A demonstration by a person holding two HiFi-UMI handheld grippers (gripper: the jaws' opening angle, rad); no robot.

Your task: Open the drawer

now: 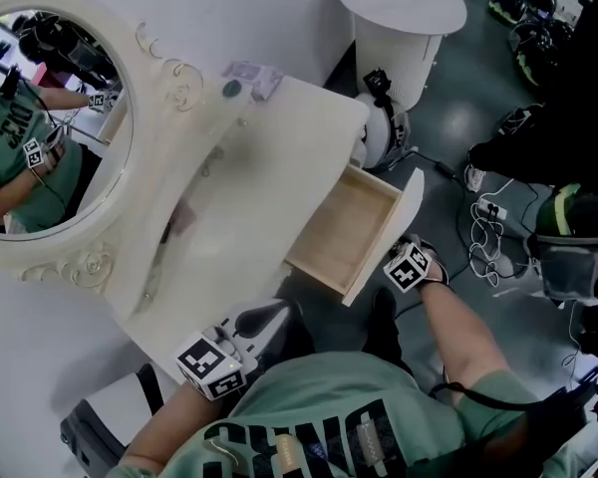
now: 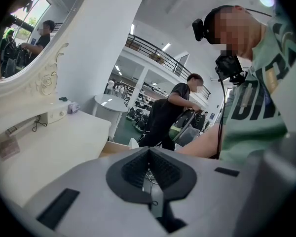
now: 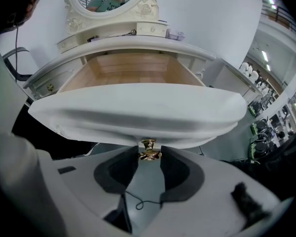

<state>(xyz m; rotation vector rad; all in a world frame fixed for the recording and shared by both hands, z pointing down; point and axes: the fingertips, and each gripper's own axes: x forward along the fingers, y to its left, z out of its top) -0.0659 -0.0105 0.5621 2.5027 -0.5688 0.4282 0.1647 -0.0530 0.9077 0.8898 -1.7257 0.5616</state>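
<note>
**Gripping the knob, drawer standing open**

Right tongs (image 3: pixel 149 157) clamp the small gold knob (image 3: pixel 148 149) under the white curved front of the drawer (image 1: pixel 344 229). The drawer juts from the table (image 1: pixel 249 197) at the centre of the head view, its bare wood bottom showing. Left tongs (image 2: pixel 149 152) are closed on nothing at the lower left, beside the table edge. An oval mirror (image 1: pixel 50 127) fills the upper left. On the dark grey floor (image 1: pixel 458 118), cables (image 1: pixel 488 237) trail at right, and a round white stand (image 1: pixel 404 8) sits at the top.
</note>
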